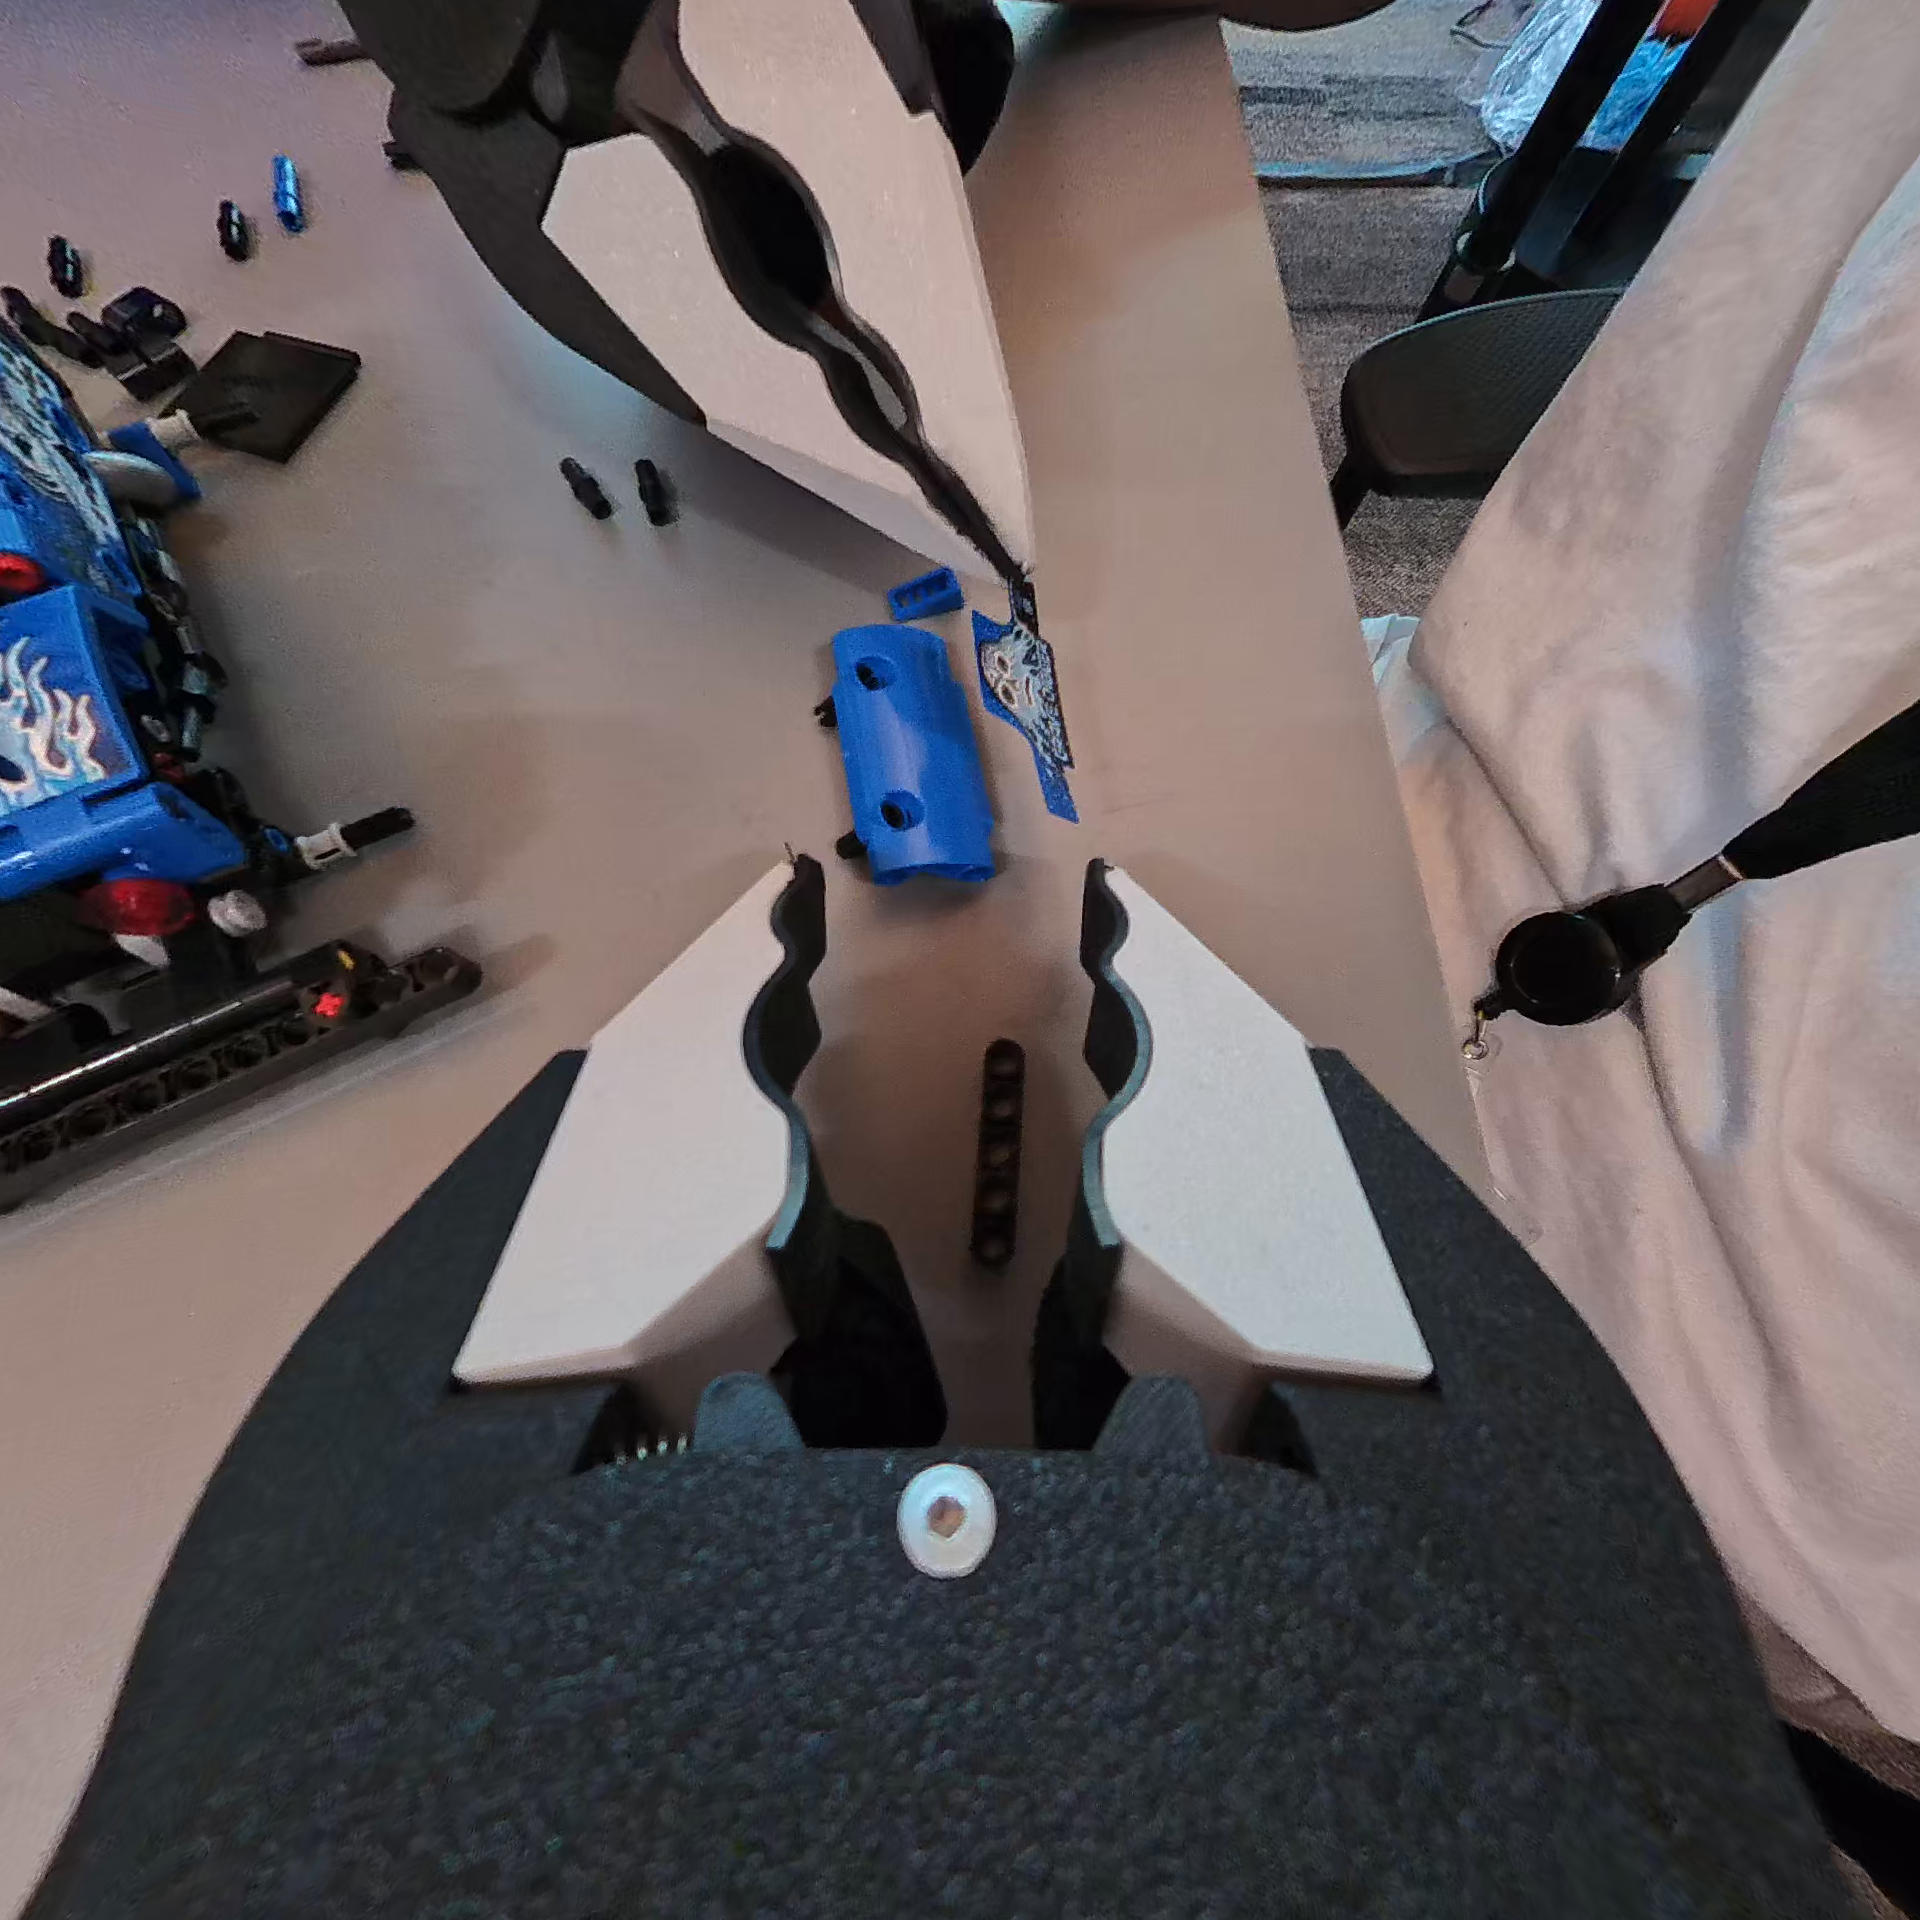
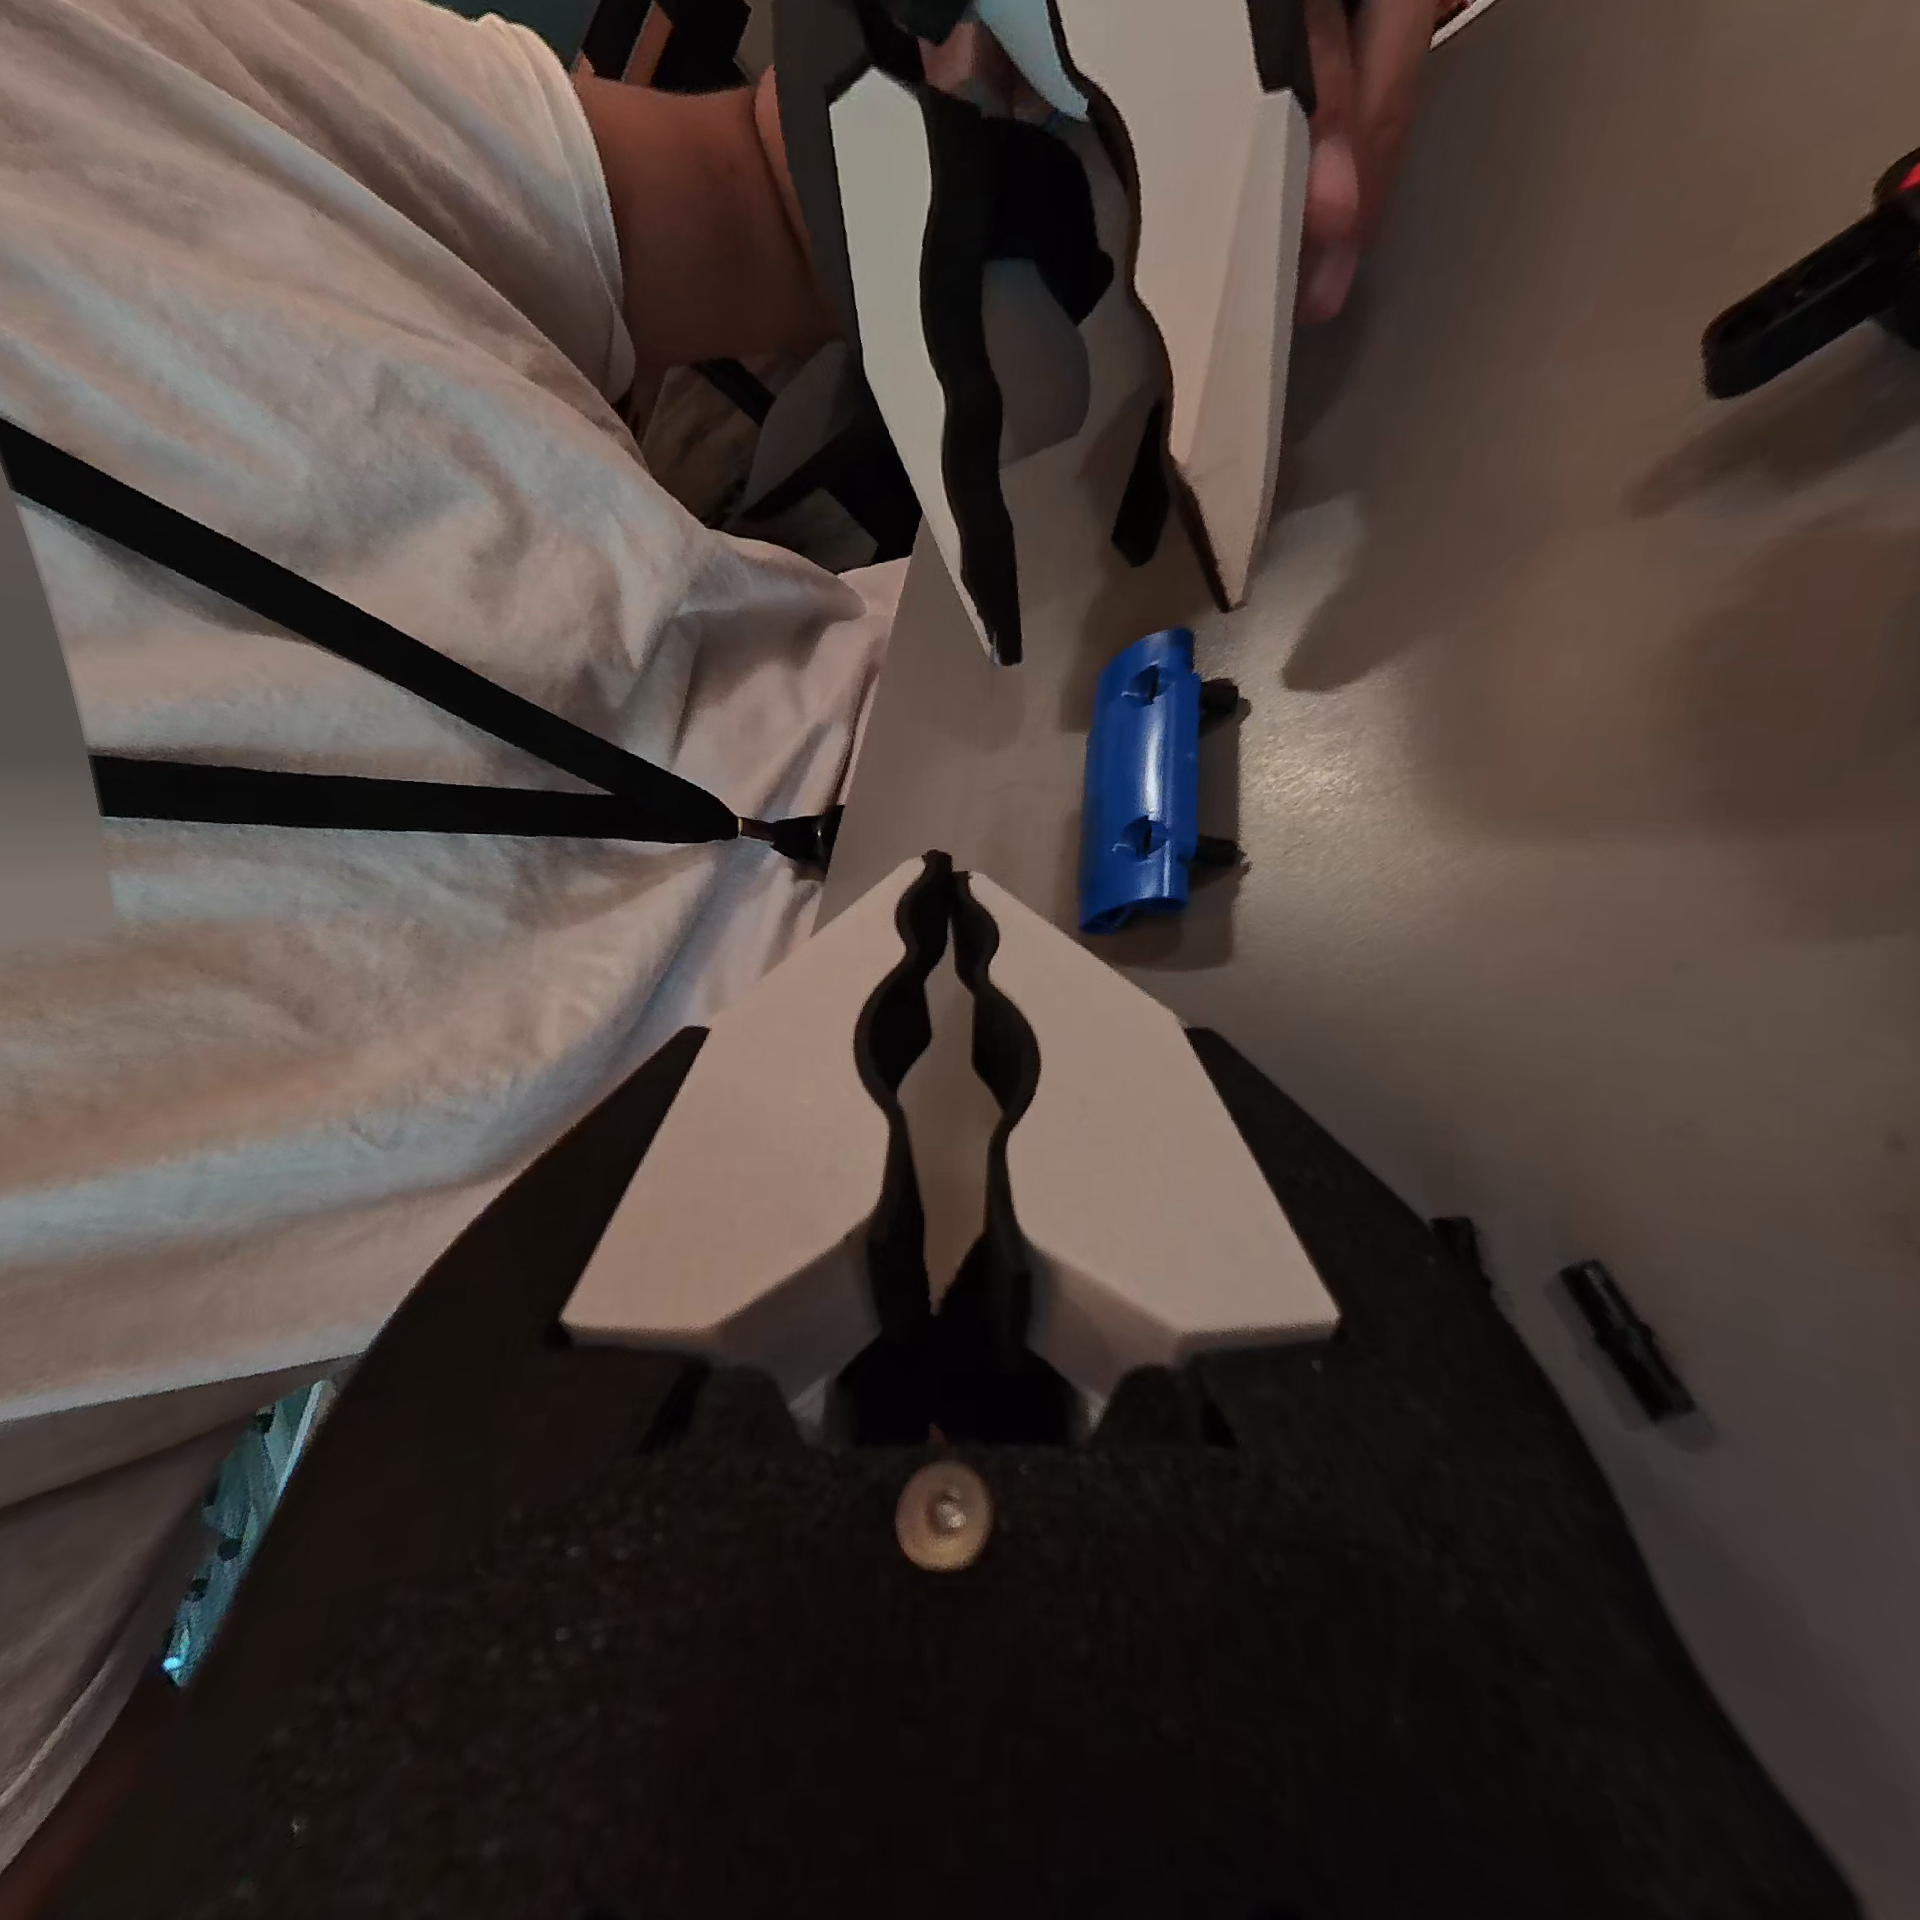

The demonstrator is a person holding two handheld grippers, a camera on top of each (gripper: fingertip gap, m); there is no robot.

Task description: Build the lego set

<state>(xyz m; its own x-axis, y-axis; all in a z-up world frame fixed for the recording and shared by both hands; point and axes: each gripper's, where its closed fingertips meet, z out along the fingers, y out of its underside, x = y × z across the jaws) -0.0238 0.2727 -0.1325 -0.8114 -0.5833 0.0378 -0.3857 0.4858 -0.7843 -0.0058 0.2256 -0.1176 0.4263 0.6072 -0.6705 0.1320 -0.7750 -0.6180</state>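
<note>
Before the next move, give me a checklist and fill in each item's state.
1. Right claw shut on the thin blue strip with white print: ok.
2. Left claw open and empty: ok.
3. Curved blue plastic panel with two holes lies flat on the pale table, touched by neither claw: ok.
4. Two black pins stick out of the panel's side: ok.
5. Strip aligned with the panel: cannot tell; it hangs beside it.
6. Left claw's path is clear: not ok; a black holed beam lies on the table under it.
</note>
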